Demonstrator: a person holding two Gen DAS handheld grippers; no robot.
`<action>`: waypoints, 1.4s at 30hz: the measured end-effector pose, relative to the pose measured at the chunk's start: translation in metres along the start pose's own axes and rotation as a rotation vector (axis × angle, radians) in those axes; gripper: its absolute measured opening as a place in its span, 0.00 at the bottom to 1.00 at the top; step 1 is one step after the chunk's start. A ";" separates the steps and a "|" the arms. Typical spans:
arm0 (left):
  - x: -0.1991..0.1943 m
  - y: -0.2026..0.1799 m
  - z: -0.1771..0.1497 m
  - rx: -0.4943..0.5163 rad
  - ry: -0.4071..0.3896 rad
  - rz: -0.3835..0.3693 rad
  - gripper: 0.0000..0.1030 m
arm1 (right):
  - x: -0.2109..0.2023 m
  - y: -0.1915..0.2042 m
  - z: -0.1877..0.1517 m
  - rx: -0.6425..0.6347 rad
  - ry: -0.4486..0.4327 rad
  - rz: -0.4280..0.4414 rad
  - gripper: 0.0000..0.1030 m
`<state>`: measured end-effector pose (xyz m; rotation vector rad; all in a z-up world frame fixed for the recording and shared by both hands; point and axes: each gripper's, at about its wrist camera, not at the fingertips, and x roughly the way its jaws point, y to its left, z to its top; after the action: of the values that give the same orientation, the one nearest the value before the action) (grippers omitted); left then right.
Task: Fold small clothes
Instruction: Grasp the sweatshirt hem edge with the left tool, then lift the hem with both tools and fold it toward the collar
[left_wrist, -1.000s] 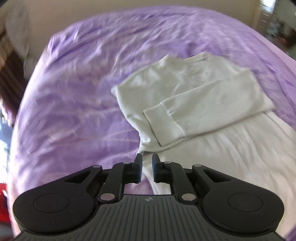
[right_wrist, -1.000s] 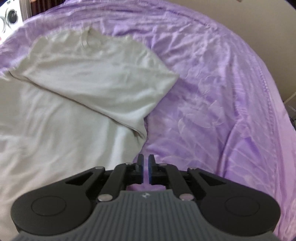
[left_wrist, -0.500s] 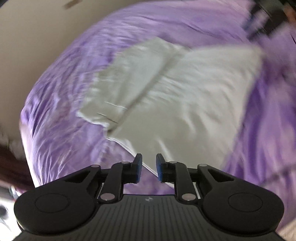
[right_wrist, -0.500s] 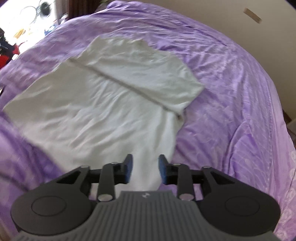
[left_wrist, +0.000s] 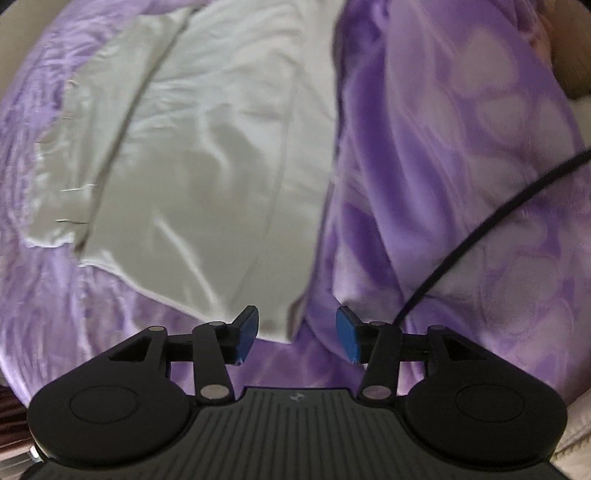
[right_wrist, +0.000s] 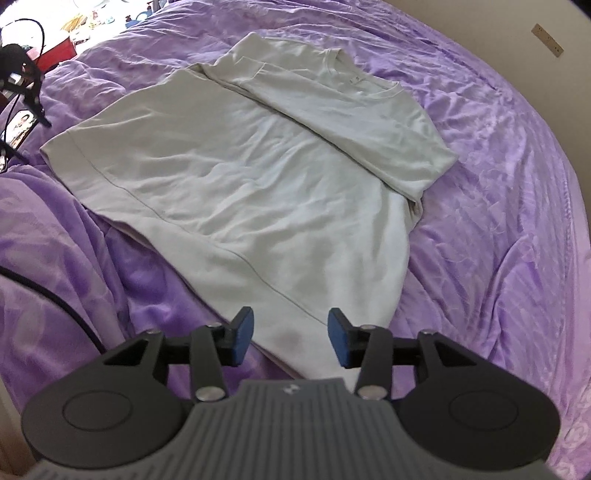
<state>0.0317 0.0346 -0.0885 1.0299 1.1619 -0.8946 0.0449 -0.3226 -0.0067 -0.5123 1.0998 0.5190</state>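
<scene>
The pale sweatshirt (right_wrist: 258, 177) lies flat on the purple bed (right_wrist: 498, 221), sleeves folded in. Both grippers, left gripper (left_wrist: 297, 334) and right gripper (right_wrist: 291, 338), have just opened their fingers, now apart and empty over the hem corners, ready for the next fold.

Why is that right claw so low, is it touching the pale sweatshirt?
Cannot tell. In the right wrist view the right gripper stands open over the sweatshirt hem.
</scene>
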 end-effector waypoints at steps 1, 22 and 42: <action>0.003 -0.001 -0.001 0.006 0.004 -0.005 0.57 | 0.002 -0.001 0.000 -0.001 0.004 -0.001 0.39; 0.000 0.013 0.001 -0.208 -0.125 0.154 0.06 | 0.000 0.020 -0.023 -0.153 0.028 0.054 0.50; -0.071 0.071 -0.002 -0.618 -0.381 0.222 0.06 | 0.028 0.027 -0.057 -0.436 0.004 -0.263 0.26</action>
<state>0.0847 0.0592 -0.0070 0.4431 0.8904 -0.4738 -0.0008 -0.3337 -0.0571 -1.0243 0.9046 0.5257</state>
